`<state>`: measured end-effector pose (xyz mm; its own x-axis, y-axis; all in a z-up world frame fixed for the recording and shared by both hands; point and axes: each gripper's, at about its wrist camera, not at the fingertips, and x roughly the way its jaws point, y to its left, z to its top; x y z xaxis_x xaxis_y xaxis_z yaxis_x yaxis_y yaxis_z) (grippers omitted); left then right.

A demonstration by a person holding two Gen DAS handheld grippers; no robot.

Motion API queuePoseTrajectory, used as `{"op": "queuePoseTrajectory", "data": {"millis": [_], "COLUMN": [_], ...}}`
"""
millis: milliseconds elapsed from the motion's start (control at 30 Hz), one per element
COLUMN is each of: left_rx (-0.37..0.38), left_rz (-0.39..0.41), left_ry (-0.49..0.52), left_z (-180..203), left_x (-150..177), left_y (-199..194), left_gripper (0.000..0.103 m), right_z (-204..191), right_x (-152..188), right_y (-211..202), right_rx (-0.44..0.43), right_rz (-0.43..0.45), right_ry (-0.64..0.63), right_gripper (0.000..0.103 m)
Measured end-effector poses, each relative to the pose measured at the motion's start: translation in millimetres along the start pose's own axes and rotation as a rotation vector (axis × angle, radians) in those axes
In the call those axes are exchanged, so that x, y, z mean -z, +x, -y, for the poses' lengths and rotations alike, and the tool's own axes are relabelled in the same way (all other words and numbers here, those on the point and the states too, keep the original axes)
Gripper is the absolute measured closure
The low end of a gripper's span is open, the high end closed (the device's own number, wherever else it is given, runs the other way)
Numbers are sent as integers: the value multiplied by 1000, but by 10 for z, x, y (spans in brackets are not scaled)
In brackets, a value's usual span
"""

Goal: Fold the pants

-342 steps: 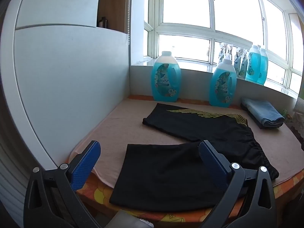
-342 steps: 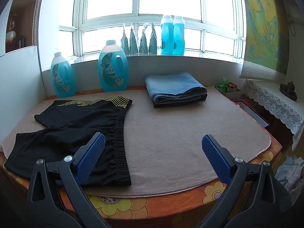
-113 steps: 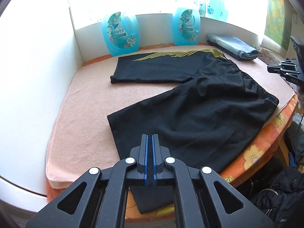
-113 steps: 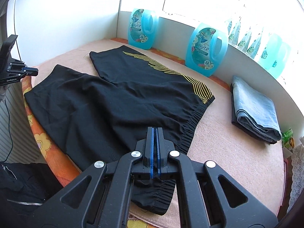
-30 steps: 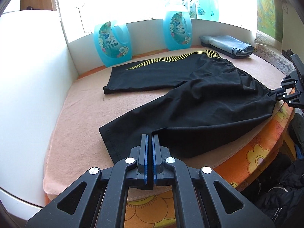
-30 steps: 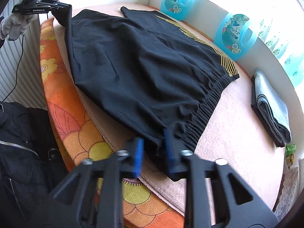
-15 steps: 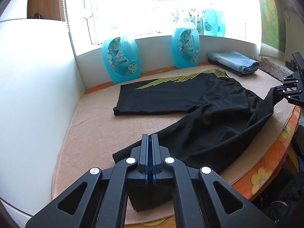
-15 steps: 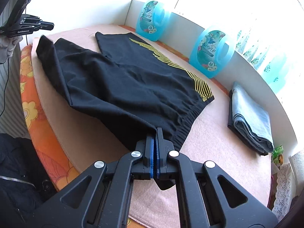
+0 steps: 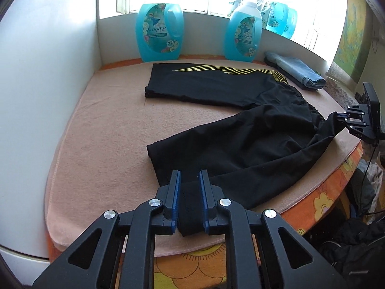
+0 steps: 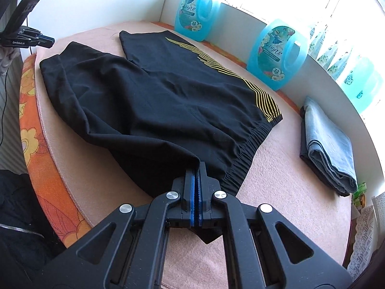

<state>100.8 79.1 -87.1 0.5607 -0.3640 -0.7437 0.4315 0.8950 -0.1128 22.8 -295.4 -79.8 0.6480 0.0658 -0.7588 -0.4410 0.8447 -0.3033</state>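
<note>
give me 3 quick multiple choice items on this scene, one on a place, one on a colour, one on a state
1. Where is the folded denim?
A. on the pants
B. on the towel, right of the pants' waistband
C. on the windowsill

2. What colour are the stripes on the black pants?
A. yellow
B. white
C. red

3. What is the right gripper doing?
A. standing wide open and empty
B. holding a bottle
C. shut on the pants' waistband end

Answers:
1. B, the denim lies on the pink towel, apart from the pants.
2. A, thin yellow lines run along the far leg.
3. C, the blue pads meet on black cloth.
</note>
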Motion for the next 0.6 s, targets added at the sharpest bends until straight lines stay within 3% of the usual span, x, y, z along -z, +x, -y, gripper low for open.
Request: {"op": "queuePoseTrajectory", "data": {"millis": [133,300,400,600], "left_rx": [10,-22,-49,-44], "left_rz": [-29,-71,-72,-75], "left_ry": [13,53,45,69], "left_z": [19,31,-26,-19], "left_x": [32,49,55,82], "left_y": [156,357,396,401], "left_gripper": [76,74,67,65], "right_z": [-29,-48,-64,-55], "right_x": [-1,30,51,62], "right_y": [19,31,36,55], "right_rx": [-7,-13,-18,-25], "right_rz": [-9,-19,-27,-32], "right_ry": [-6,-5,-8,1], "right_gripper": [102,102,102,102]}}
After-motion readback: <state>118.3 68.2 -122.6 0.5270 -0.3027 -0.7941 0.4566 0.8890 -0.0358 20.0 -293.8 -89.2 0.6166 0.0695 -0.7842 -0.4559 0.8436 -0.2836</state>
